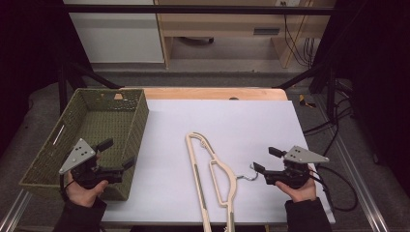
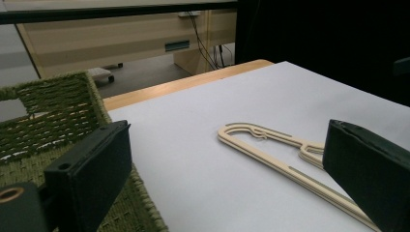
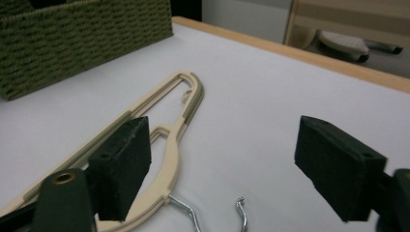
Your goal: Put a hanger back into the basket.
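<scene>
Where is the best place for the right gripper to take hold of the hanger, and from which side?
Probably the metal hook of the hanger: it points toward the open right gripper and its wire lifts off the white sheet. Come from the right, jaws either side of the wire.

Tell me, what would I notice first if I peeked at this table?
Probably the cream clothes hanger lying flat on the white sheet in the middle, its metal hook pointing at the right claw, which hovers open just beside it. Next comes the green woven basket at the table's left edge, with the left claw held open over its near corner.
</scene>
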The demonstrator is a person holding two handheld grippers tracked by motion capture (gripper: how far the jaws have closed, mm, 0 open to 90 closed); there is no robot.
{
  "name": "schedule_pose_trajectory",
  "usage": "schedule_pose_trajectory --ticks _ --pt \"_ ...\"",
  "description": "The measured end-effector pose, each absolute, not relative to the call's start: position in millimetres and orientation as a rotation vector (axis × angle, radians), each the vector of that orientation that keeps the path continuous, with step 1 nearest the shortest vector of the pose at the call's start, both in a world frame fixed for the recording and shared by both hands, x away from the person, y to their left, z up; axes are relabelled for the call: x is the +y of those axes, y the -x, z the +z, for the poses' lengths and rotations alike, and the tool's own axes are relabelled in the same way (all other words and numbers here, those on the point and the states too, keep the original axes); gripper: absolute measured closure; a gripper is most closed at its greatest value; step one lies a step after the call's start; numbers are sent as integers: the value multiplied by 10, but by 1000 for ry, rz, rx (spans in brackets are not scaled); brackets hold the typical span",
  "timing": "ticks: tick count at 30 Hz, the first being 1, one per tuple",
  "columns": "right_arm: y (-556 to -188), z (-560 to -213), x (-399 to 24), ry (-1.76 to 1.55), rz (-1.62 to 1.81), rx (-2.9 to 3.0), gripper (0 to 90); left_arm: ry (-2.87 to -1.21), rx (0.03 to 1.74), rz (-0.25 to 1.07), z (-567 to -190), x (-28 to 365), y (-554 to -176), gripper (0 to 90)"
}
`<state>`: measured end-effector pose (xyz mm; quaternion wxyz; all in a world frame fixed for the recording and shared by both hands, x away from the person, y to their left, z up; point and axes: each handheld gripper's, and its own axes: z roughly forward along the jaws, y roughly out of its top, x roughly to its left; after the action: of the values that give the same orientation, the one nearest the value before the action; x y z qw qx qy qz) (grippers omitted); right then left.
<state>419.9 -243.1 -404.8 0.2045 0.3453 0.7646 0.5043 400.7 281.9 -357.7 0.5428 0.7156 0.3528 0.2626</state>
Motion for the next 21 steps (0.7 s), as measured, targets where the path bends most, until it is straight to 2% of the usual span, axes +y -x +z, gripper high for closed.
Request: schedule_pose_trajectory --ticks 14,21 --pt "-4382 -4454 -2269 -938 1270 2399 429 -1764 794 587 -3626 2525 -3971 36" --pt "-4452 -4647 -2248 -945 1201 2489 571 -1801 751 565 -3654 2344 -3932 36"
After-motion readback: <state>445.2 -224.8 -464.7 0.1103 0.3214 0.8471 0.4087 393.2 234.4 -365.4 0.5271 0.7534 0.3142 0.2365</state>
